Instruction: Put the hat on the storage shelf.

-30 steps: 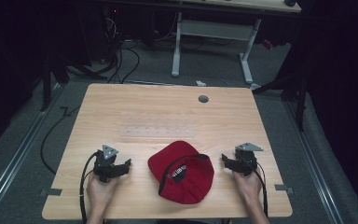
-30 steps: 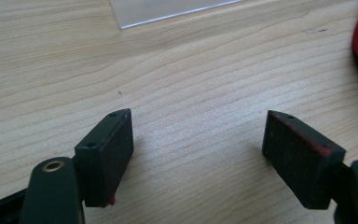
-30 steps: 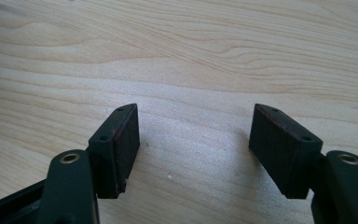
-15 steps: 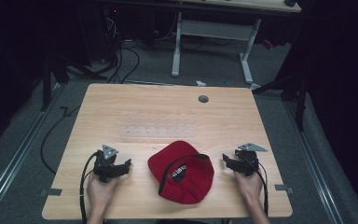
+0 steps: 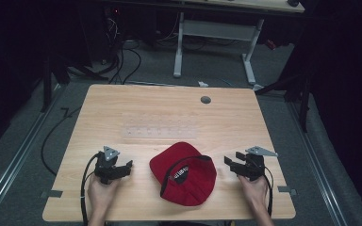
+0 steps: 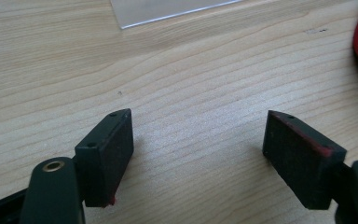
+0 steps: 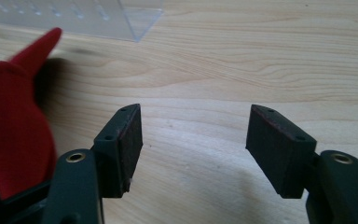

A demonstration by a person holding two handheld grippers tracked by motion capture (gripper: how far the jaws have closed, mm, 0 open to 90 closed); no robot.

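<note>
At the near edge of the light wooden desk (image 5: 122, 103), two hands hold black two-jaw grippers. The left gripper (image 5: 126, 167) rests near the left side with its jaws spread wide, bare wood between them. The right gripper (image 5: 229, 164) sits near the right side, jaws likewise wide and holding nothing. Between the two lies a red fabric baseball cap (image 5: 184, 173) with a dark-edged opening, apart from both grippers. Just beyond the cap lies a clear flat plastic strip (image 5: 160, 132). Farther off, a small round grey grommet (image 5: 205, 100) sits near the desk's far edge.
</note>
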